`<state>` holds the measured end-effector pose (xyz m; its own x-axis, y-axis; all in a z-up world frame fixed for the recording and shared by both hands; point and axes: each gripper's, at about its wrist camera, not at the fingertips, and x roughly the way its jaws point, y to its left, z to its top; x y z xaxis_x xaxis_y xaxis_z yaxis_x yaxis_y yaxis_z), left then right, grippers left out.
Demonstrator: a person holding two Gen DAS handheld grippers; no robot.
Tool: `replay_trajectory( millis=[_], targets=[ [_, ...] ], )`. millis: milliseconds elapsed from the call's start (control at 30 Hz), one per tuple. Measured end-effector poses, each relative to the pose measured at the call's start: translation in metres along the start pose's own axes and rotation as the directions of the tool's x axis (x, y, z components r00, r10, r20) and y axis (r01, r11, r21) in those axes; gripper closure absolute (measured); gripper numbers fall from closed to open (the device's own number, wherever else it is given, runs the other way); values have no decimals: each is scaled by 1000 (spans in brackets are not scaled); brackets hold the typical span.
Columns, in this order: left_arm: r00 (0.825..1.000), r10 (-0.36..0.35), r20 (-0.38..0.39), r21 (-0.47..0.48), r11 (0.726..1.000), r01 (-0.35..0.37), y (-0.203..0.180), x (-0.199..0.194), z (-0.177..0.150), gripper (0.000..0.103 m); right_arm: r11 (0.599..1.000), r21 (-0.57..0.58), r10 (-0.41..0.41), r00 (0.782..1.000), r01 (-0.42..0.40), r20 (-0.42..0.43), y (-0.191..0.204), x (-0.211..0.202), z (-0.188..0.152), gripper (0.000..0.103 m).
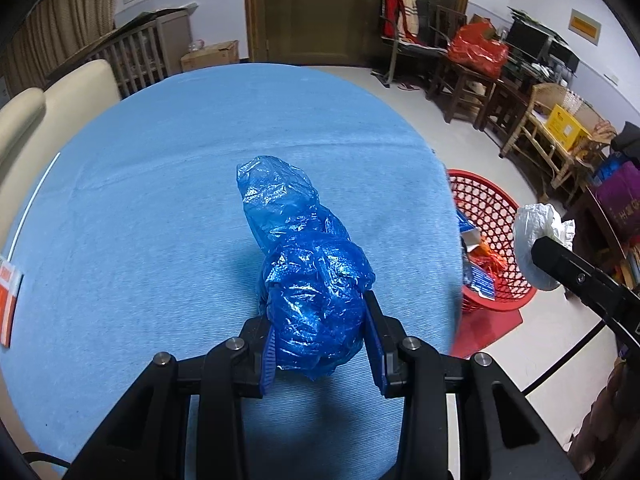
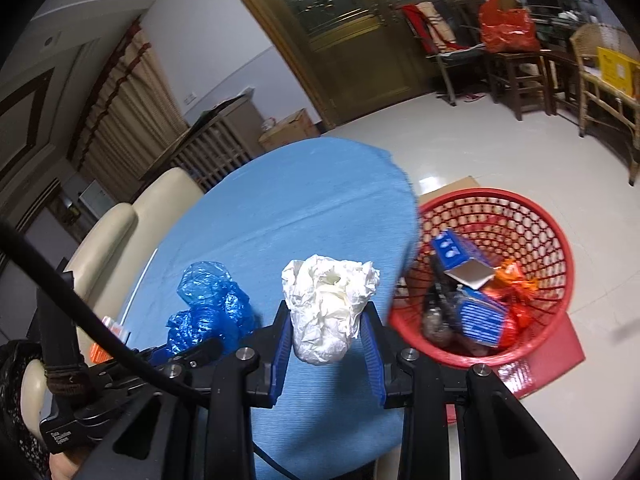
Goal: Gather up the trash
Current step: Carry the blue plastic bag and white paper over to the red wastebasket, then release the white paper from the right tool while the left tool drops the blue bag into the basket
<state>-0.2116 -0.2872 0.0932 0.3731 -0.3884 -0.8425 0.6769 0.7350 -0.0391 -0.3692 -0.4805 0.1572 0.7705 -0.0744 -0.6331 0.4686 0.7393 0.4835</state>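
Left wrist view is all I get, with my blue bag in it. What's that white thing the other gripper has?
Observer: A crumpled white wad, pinched between the right gripper's fingers.
Operator: Is it over the basket yet?
Observer: I can't say for sure. In the right wrist view it shows against the blue table, with the red basket off to its right.
Operator: Is the basket full?
Observer: No, the blue boxes and orange wrappers cover only its bottom.
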Motion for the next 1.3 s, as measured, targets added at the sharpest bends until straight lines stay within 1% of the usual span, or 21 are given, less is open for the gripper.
replay_trajectory(
  millis=[367, 667, 967, 1000, 1033, 1067, 1100, 1133, 1167, 1233, 1300],
  targets=[
    [1000, -28, -12, 57, 998, 28, -21, 4, 4, 64, 997, 61, -58, 998, 57, 24, -38, -16, 6, 68],
    [998, -53, -17, 85, 995, 54, -40, 5, 6, 64, 987, 106, -125, 991, 120, 45, -71, -28, 15, 68],
    [996, -87, -13, 137, 987, 88, -72, 5, 15, 64, 976, 108, -194, 981, 190, 28, -107, -14, 40, 66],
    [996, -89, -13, 144, 986, 90, -76, 5, 16, 64, 974, 111, -200, 980, 198, 16, -112, -9, 44, 65],
    [996, -92, -14, 150, 984, 93, -80, 6, 17, 64, 971, 116, -212, 977, 210, 8, -117, -4, 46, 59],
    [995, -96, -16, 154, 983, 97, -83, 7, 18, 64, 967, 119, -225, 974, 224, -4, -121, 0, 48, 49],
    [995, -100, -18, 161, 982, 102, -87, 8, 20, 64, 964, 121, -235, 972, 236, -19, -126, 5, 50, 26],
    [995, -103, -21, 168, 980, 105, -90, 10, 21, 64, 959, 130, -250, 968, 251, -26, -132, 9, 52, 22],
    [994, -104, -24, 175, 979, 107, -94, 11, 23, 64, 956, 146, -253, 967, 254, -20, -136, 8, 52, 22],
    [994, -109, -29, 185, 976, 112, -101, 15, 25, 64, 956, 183, -234, 972, 231, -6, -145, 3, 52, 22],
    [993, -113, -39, 202, 972, 119, -111, 20, 28, 64, 949, 221, -237, 971, 225, 28, -153, -11, 51, 22]
  ],
)
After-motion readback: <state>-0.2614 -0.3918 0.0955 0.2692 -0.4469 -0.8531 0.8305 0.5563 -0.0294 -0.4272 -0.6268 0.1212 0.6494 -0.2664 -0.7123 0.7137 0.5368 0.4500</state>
